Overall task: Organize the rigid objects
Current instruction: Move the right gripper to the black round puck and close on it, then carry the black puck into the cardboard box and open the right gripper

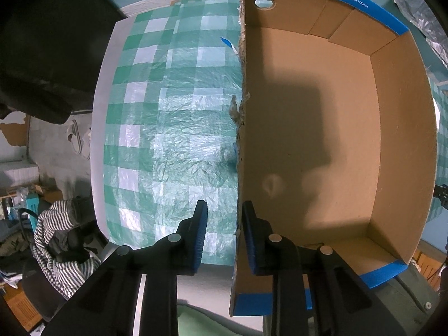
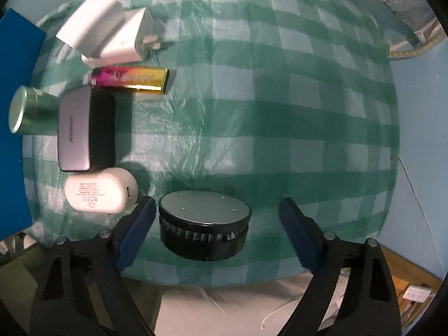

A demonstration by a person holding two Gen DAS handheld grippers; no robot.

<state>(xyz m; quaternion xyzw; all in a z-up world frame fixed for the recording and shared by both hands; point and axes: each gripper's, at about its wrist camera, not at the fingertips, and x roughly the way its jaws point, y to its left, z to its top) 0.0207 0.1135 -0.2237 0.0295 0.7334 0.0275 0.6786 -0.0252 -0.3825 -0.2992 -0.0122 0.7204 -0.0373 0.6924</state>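
Box (image 1: 322,128): sitting empty, its floor bare; nothing is packed yet, so the sorting is judged to be barely starting.
Left tongs (image 1: 224,235): straddling the box's near wall (image 1: 242,140), one pad outside over the checked cloth (image 1: 168,112), one inside; the inner pad is lying against the wall, the outer one is showing a gap, so whether they are clenching it I cannot tell.
Right tongs (image 2: 217,232): hanging released, pads spread wide on either side of the black disc (image 2: 204,224) without touching it.
Disc: lying flat on the cloth, right between the right tongs' pads, closer to the left-hand one; judged to be the first item going in.
Still waiting: a white case (image 2: 100,193) just beyond the left-hand pad, then a grey case (image 2: 84,131), a green tin (image 2: 30,110), a gold lighter (image 2: 131,79) and two white chargers (image 2: 109,35), all farther ahead and leftward.
Left to do: gripping the disc, carrying it to the box, then repeating for the six others.
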